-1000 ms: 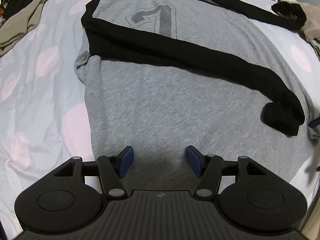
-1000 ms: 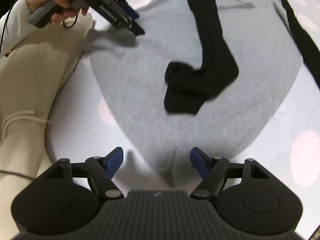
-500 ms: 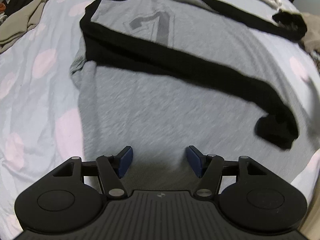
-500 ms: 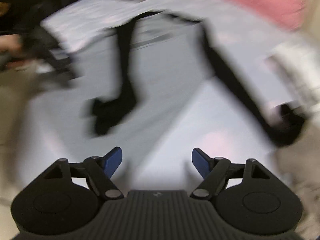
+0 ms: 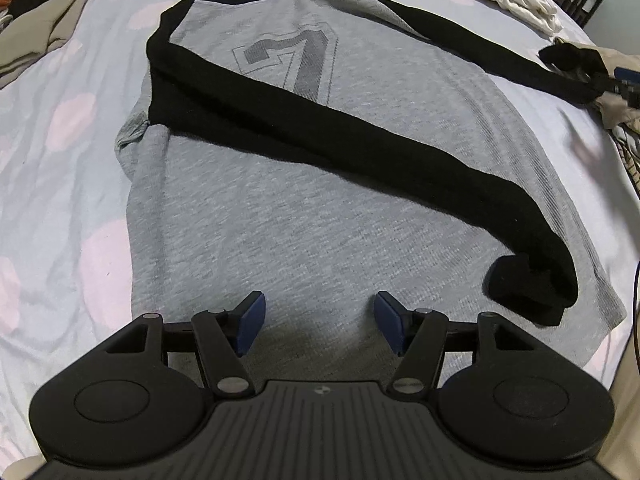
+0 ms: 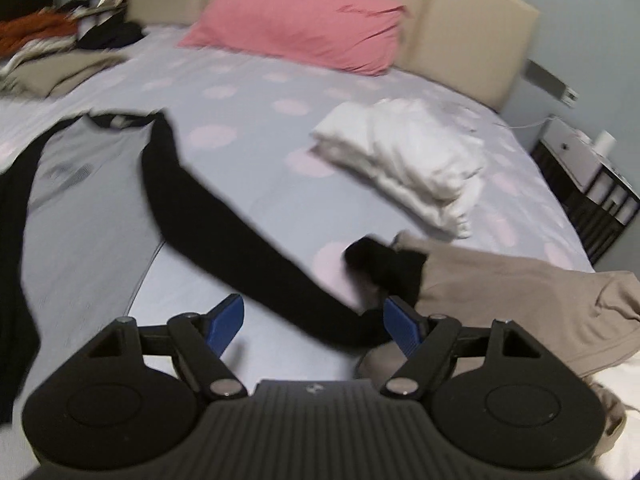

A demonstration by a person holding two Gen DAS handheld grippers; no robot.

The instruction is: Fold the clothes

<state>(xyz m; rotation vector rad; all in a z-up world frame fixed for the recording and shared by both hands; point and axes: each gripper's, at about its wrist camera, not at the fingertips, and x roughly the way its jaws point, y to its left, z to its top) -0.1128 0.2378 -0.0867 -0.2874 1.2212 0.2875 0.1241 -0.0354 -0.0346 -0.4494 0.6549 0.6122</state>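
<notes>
With one black sleeve (image 5: 360, 148) already lying across the grey shirt (image 5: 280, 232) in mid-frame, the empty, parted right gripper (image 6: 314, 322) is reaching the other sleeve (image 6: 256, 252), which probably needs pinching near the cuff, while the left gripper (image 5: 318, 320) is hovering apart above the hem.

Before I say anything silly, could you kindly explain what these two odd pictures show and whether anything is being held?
Each picture comes from a fisheye camera on a hand-held two-finger gripper, looking along its blue-padded fingers. The left gripper hangs open over a grey shirt spread on a spotted bedsheet, one black sleeve folded across it. The right gripper is open beside the other sleeve, which stretches out towards beige clothing. Nothing is held. Behind lie a white bundle and a pink pillow.
</notes>
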